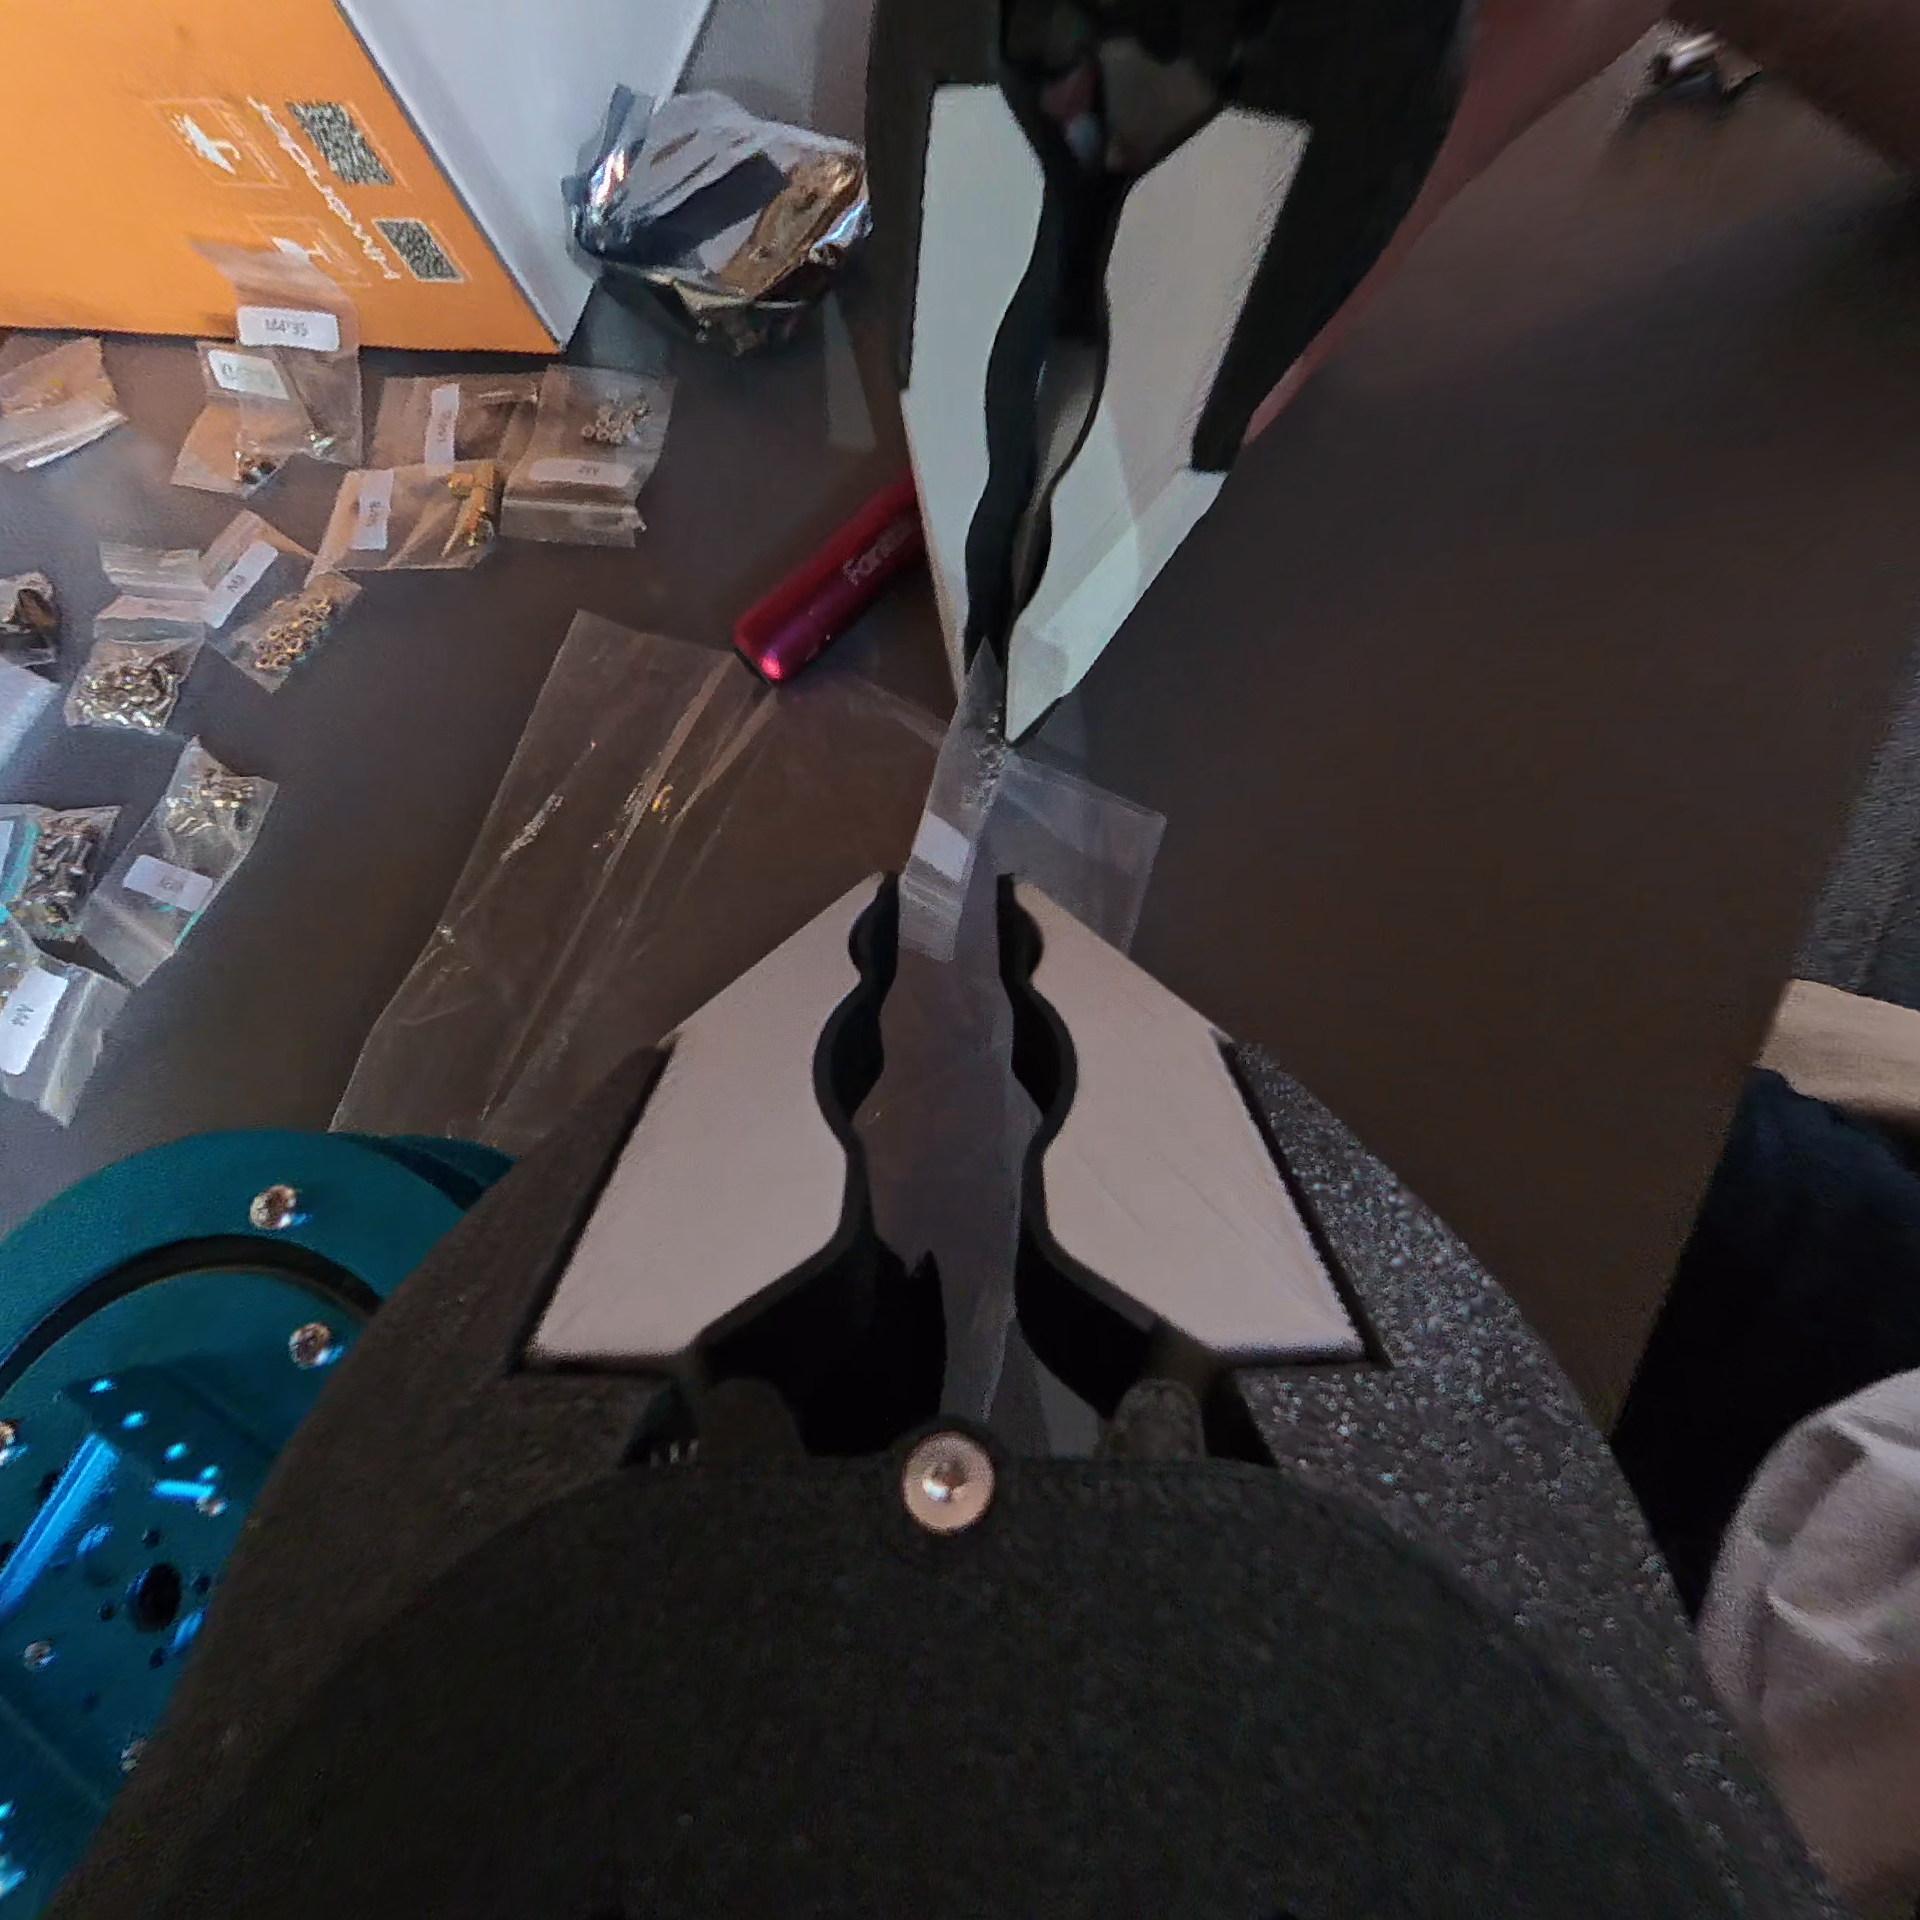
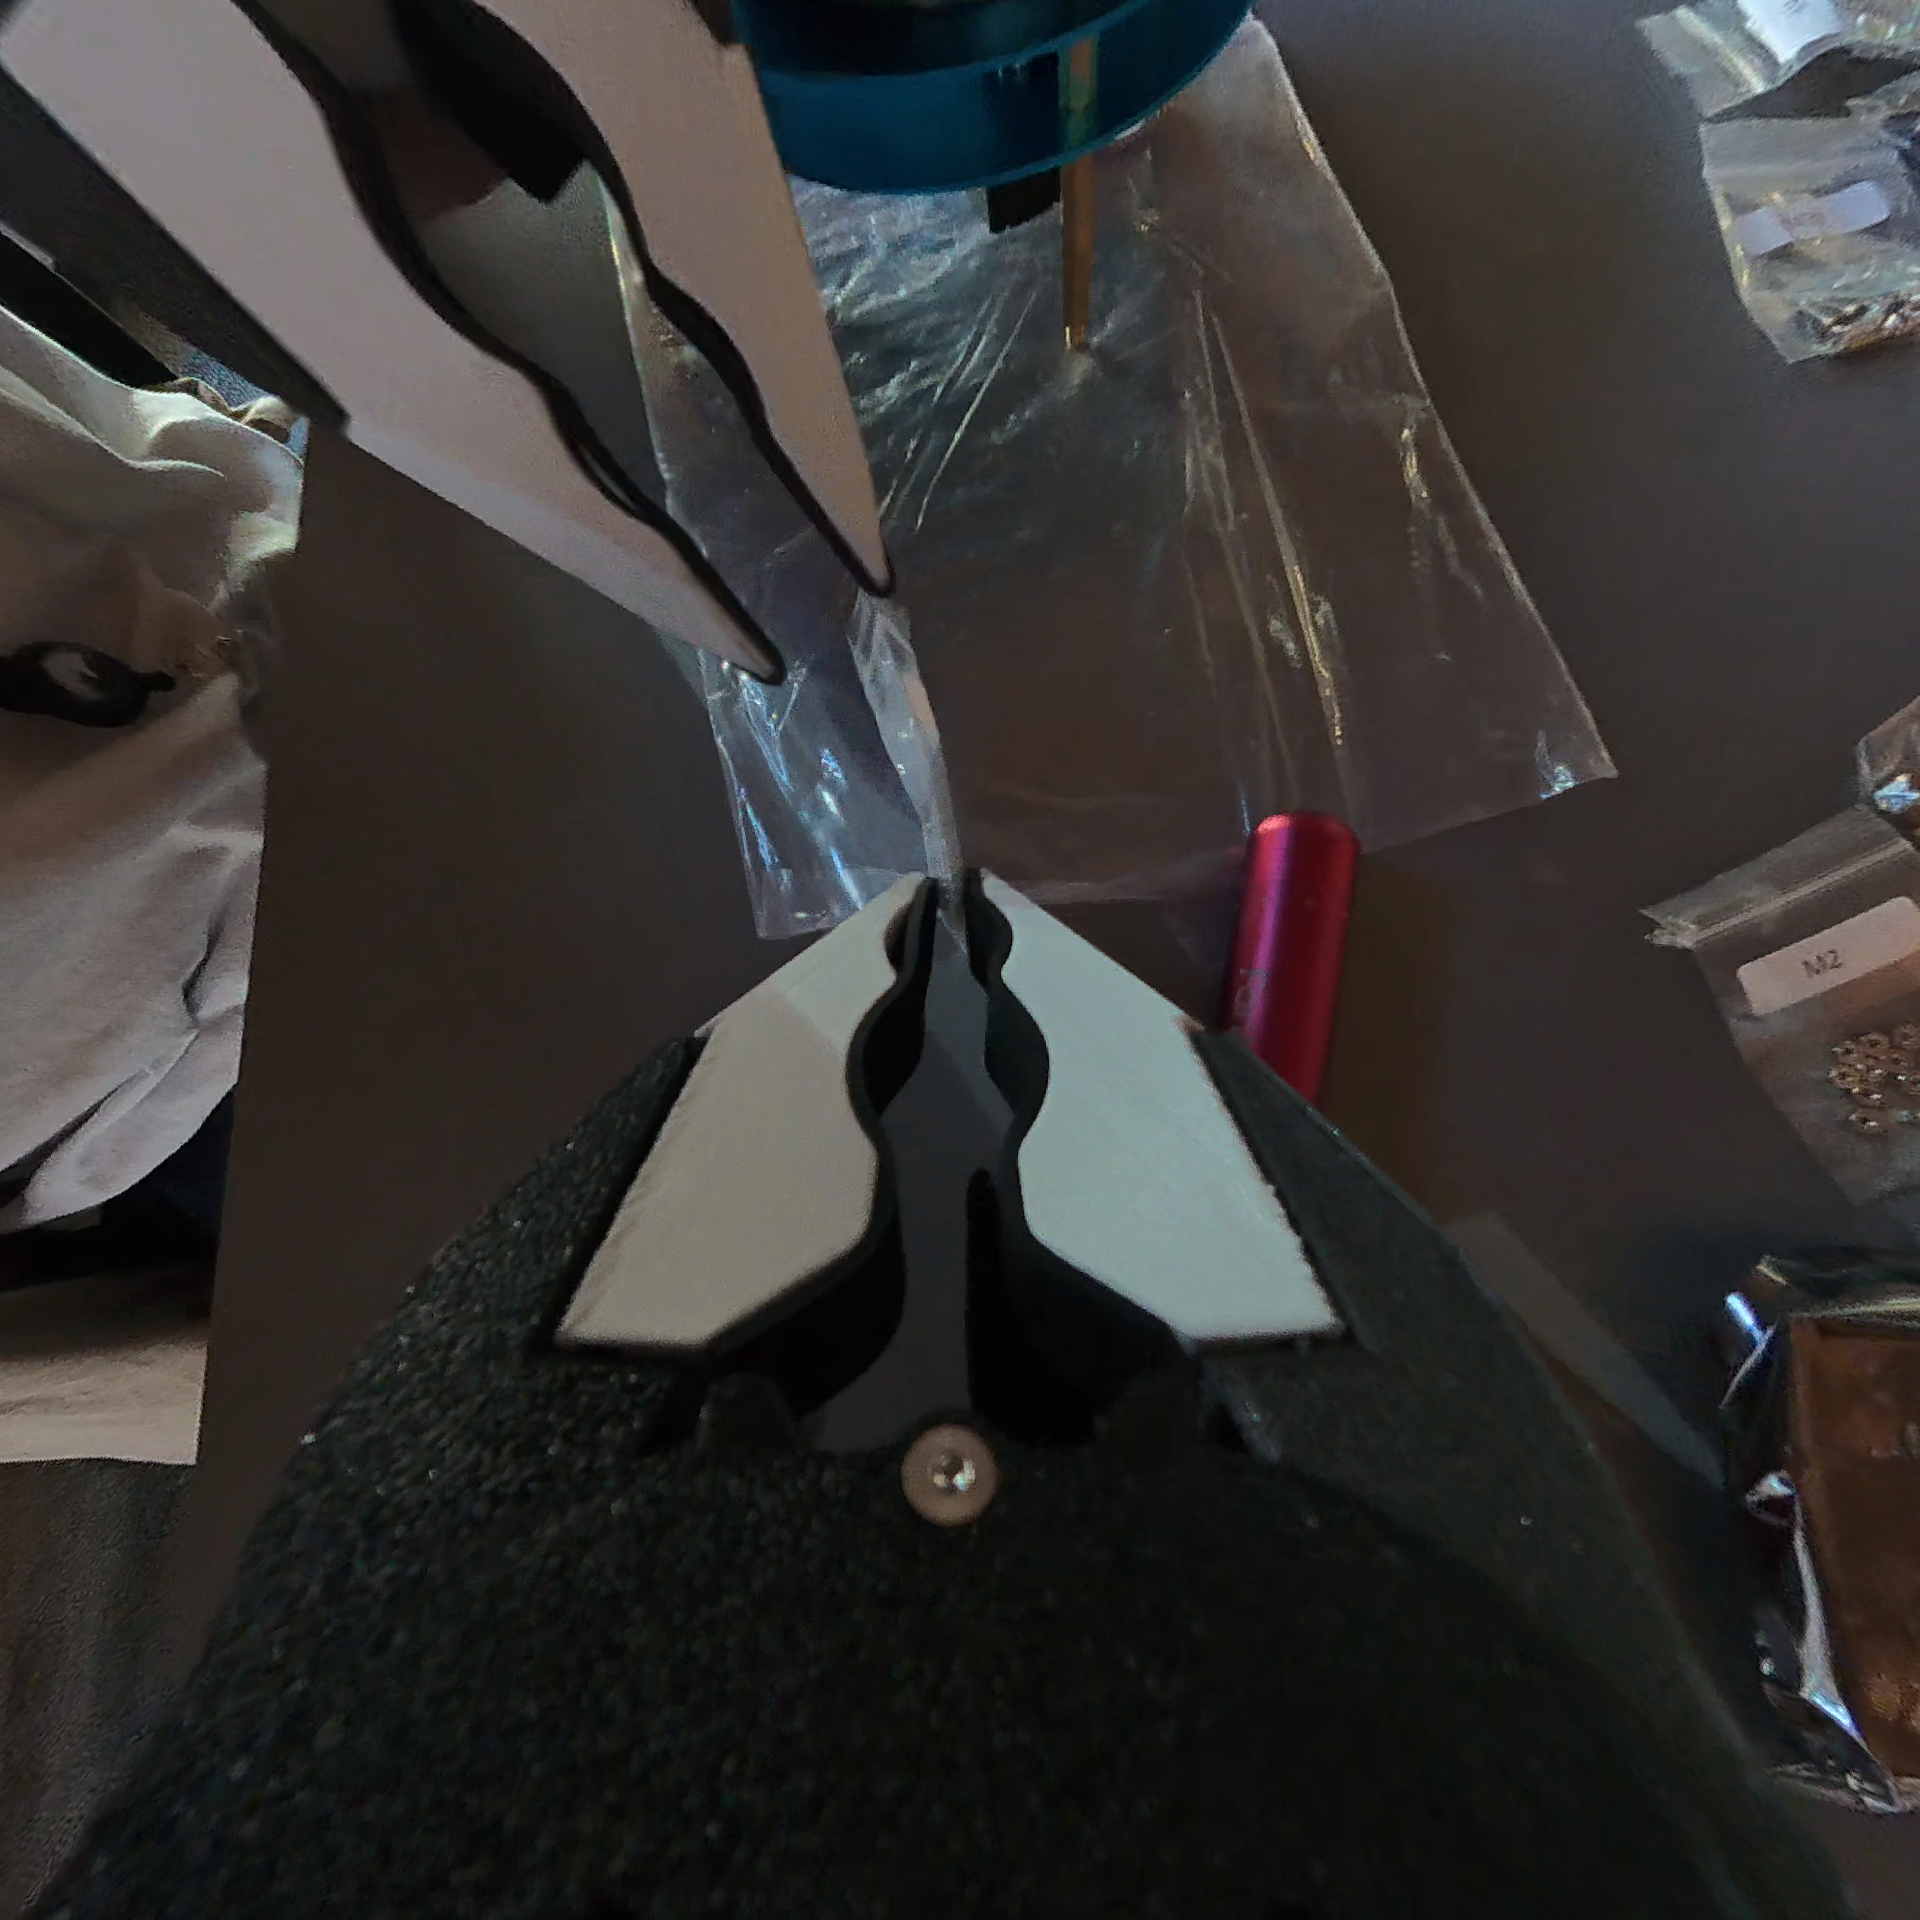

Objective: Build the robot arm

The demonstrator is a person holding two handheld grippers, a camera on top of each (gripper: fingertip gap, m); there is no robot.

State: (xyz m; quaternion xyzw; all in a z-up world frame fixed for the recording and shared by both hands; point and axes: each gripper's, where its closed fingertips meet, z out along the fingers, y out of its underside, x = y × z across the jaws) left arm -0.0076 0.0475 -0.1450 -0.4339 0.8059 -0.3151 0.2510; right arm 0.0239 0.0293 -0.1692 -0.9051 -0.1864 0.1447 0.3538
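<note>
The left hand-held gripper [image 1: 940, 883], nearly closed, pinches a small clear bag [image 1: 961, 831] held above the worktop [image 1: 1455, 727]. The right hand-held gripper [image 2: 948, 881], nearly closed, nips the bag's other edge, beside a red tube [image 2: 1294, 935].

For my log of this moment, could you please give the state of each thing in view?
left gripper: shut on small clear bag.
right gripper: shut on small clear bag.
small clear bag: held up between both grippers.
large clear bag: flat on table, empty.
red cylinder: lying on table.
</note>
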